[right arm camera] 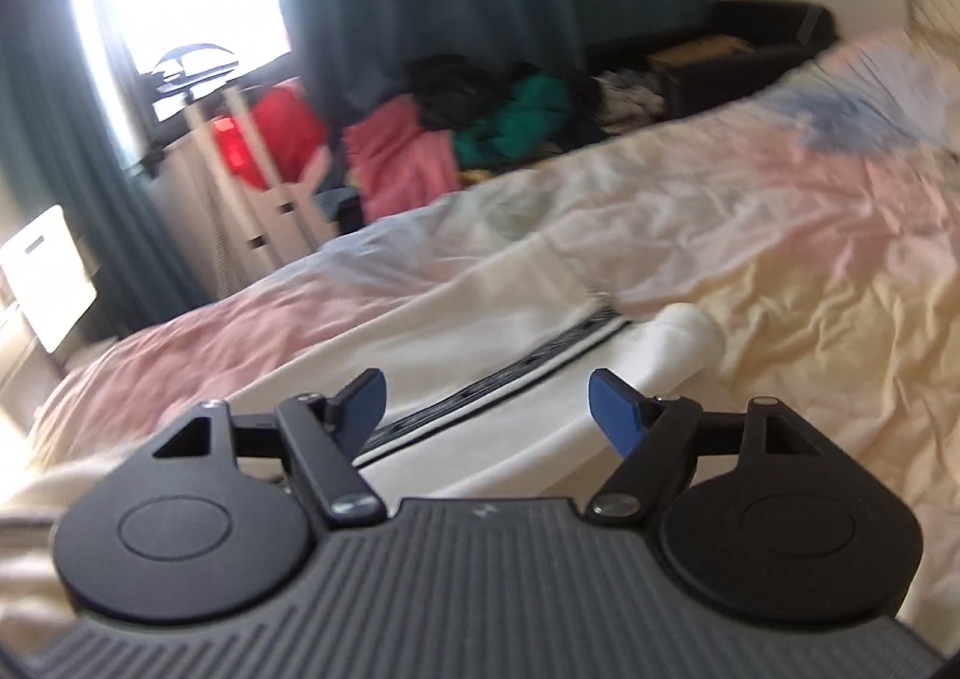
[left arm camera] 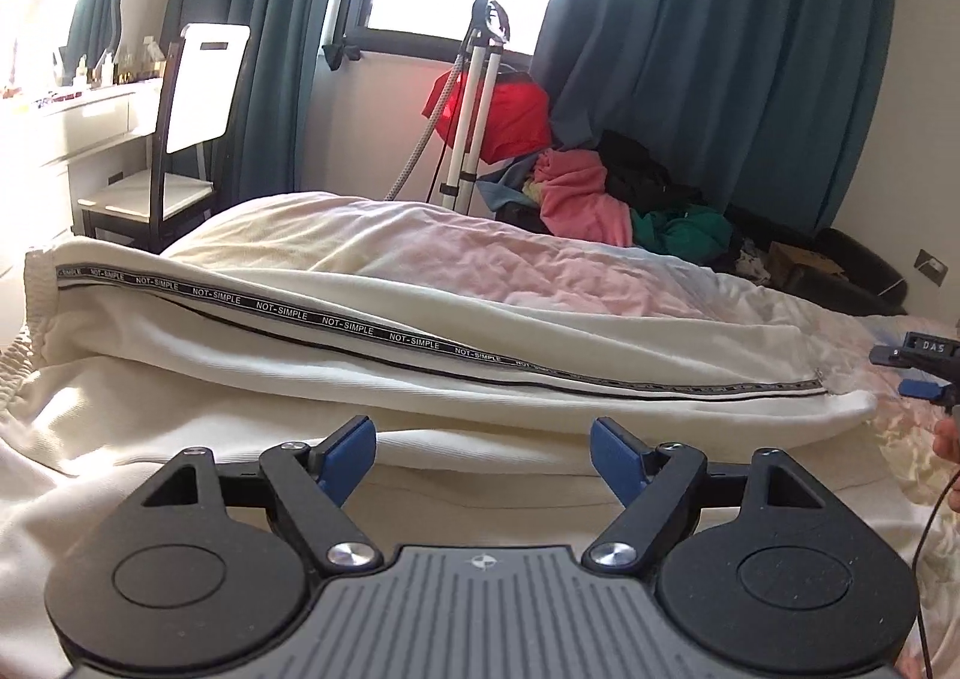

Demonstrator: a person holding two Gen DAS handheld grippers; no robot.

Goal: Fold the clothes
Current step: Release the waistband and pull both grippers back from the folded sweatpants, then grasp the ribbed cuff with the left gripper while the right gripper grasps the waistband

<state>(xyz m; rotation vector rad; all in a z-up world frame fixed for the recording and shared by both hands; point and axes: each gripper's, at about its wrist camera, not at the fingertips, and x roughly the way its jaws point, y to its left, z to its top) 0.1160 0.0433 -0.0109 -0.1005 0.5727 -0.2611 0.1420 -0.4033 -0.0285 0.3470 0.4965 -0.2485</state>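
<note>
Two black grippers with blue finger pads hang above a pair of cream-white cotton track trousers point(left arm camera: 336, 355) laid across a bed with a crumpled pastel pink, yellow and blue quilt point(left arm camera: 540, 265). The left gripper point(left arm camera: 483, 460) has its jaws spread wide with nothing between them, just above the near fold of the trousers. The right gripper point(right arm camera: 486, 412) is likewise spread and empty, above the trouser leg near its hem; the right wrist view is motion-blurred. A black-and-white woven stripe reading "NOT-SIMPLE" point(left arm camera: 372, 328) runs along the side seam from the elastic waistband point(left arm camera: 36, 283) at the left to the hem point(left arm camera: 840, 397) at the right. Beyond the bed stand teal curtains point(left arm camera: 720, 48), a heap of red, pink, black and green clothing point(left arm camera: 600, 181), and a white-backed chair point(left arm camera: 198, 96) beside a white dressing table point(left arm camera: 78, 120)
</note>
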